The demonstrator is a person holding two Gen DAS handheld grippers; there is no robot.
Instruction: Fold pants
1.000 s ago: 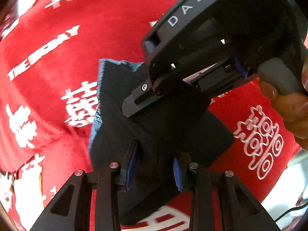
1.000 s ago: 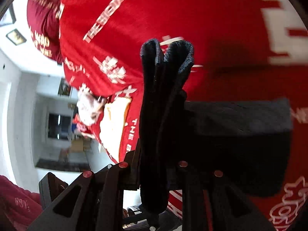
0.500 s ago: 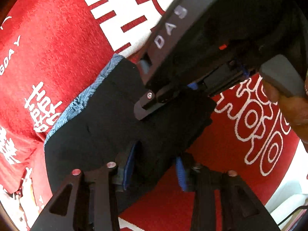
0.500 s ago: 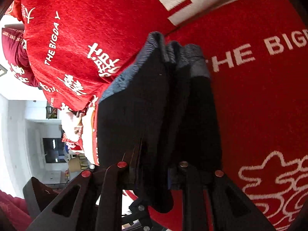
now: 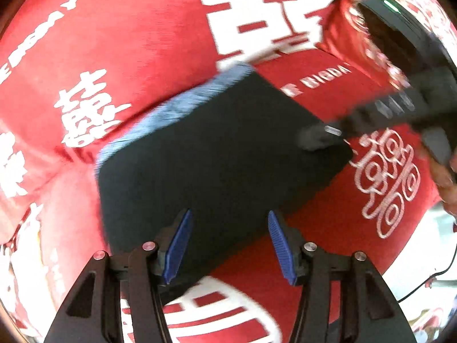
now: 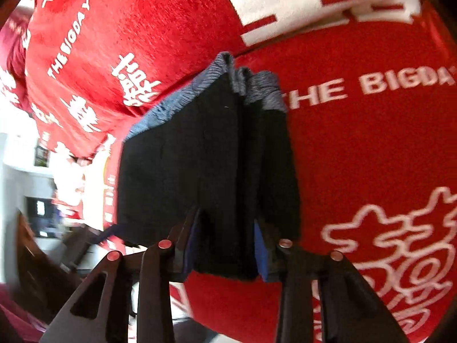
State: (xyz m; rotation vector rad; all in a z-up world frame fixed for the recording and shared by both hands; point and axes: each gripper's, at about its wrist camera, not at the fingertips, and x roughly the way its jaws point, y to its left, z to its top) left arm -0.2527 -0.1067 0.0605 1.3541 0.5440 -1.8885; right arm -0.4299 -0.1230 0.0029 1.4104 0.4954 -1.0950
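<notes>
Pants (image 5: 217, 154): dark folded bundle at frame centre, lying on the red printed cloth (image 5: 142, 28). Left claw (image 5: 227, 245) spreading, pads clear of fabric. Right claw (image 6: 225, 245) opening, folded edge between its pads. Risk: layers snag a pad, spring apart.

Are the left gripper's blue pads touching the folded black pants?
Apart: left wrist view shows the opening left gripper pads clear of the pants between them.

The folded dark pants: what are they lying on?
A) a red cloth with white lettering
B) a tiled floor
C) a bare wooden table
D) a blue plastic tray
A: the pants rest on a red cloth printed with white characters and words.
</notes>
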